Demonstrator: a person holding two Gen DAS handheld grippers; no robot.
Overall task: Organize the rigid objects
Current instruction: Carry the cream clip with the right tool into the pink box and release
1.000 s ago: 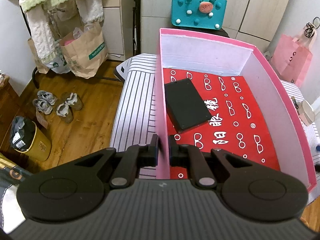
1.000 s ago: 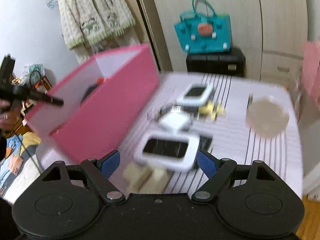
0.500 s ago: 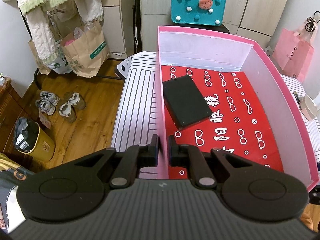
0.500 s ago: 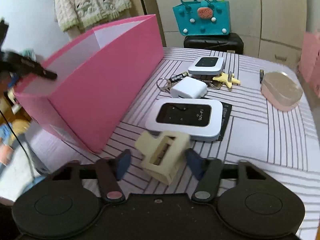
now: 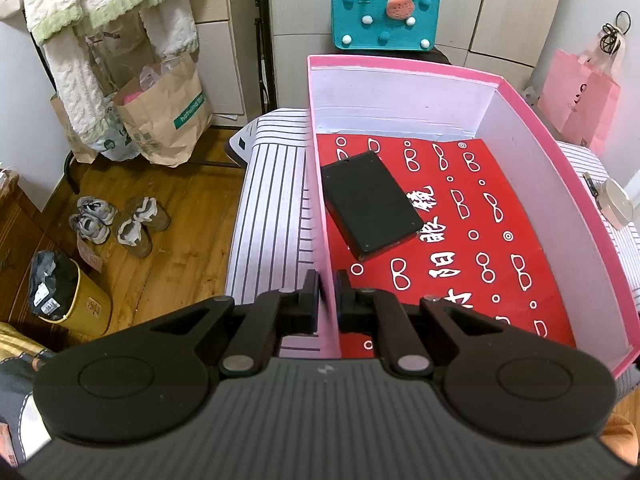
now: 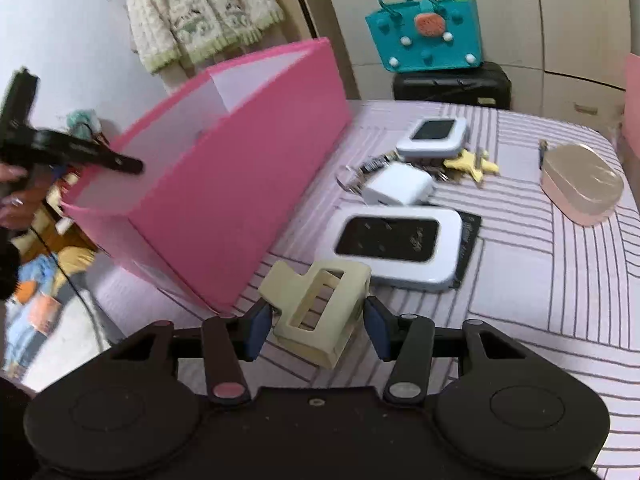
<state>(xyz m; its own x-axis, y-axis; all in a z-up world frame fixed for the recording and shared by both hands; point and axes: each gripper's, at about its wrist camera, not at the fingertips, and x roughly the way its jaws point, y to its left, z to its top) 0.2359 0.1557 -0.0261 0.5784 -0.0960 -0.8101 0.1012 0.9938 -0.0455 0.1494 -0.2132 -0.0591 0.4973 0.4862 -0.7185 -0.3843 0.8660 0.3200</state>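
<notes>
My left gripper [image 5: 328,296] is shut on the near left wall of the pink box [image 5: 316,200], which stands on the striped bed. A black flat device [image 5: 370,204] lies inside on the red printed floor. In the right wrist view the pink box [image 6: 240,168] is at the left, with the left gripper [image 6: 120,162] clamped on its far wall. My right gripper [image 6: 316,320] has its blue-padded fingers around a cream hair claw clip [image 6: 316,304], touching both its sides.
On the striped cover lie a large white pocket router [image 6: 396,242], a white charger [image 6: 400,188], a small white router [image 6: 434,136], keys with a yellow star [image 6: 472,162] and a pink case [image 6: 580,186]. A teal bag [image 6: 428,32] sits behind.
My right gripper moved down to the cream clip and narrowed its fingers onto it. The left gripper kept its hold on the box wall, shifting only slightly.
</notes>
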